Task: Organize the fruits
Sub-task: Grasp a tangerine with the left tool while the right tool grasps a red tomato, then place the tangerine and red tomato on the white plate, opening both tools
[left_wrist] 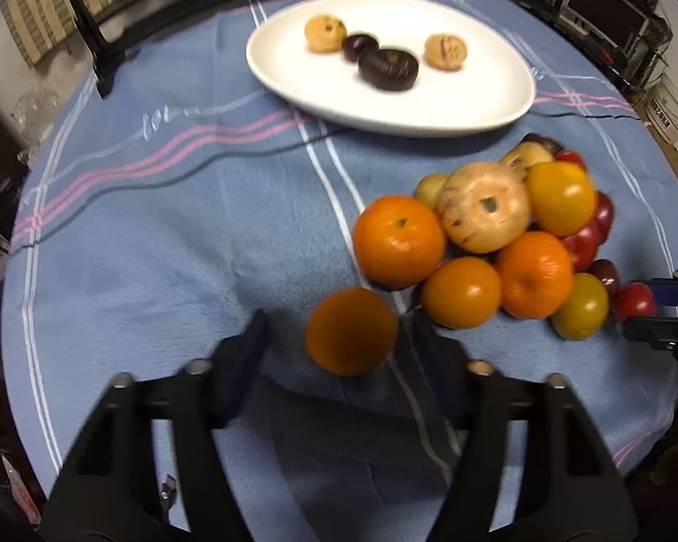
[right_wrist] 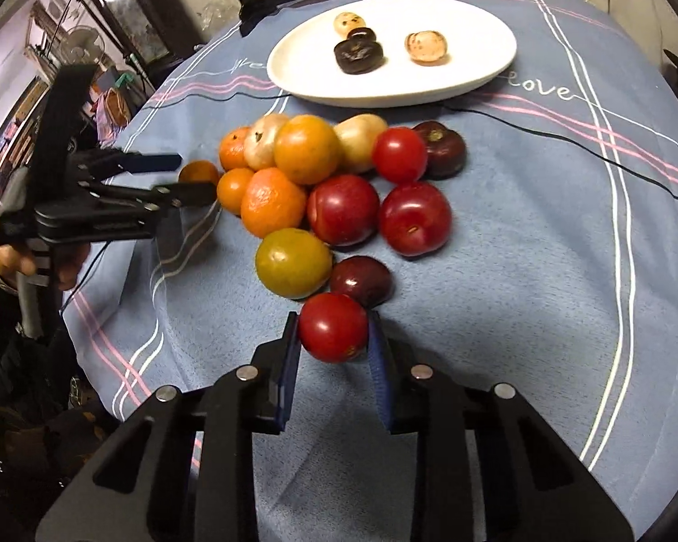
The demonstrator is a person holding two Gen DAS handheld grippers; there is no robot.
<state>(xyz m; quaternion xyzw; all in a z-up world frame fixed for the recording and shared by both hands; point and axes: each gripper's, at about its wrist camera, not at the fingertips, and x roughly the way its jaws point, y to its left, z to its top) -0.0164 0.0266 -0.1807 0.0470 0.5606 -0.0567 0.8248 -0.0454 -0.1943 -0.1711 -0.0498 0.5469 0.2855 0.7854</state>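
Observation:
A heap of fruit (left_wrist: 488,235) lies on the blue cloth: oranges, yellow and red tomatoes, dark plums, a pale apple. A white oval plate (left_wrist: 474,104) behind it holds two tan fruits and two dark ones. My left gripper (left_wrist: 339,329) is open around a small orange (left_wrist: 350,336) at the heap's near left; the orange sits nearer the right finger. My right gripper (right_wrist: 334,329) is shut on a red tomato (right_wrist: 333,327) at the heap's near edge. The left gripper (right_wrist: 194,178) also shows in the right wrist view, with the small orange (right_wrist: 199,172) between its fingers.
A thin black cable (right_wrist: 565,140) runs across the cloth between plate and heap. Dark chair frames (left_wrist: 113,45) stand behind the round table. Shelves and clutter lie beyond the table's far edges. The person's hand (right_wrist: 18,262) holds the left gripper's handle.

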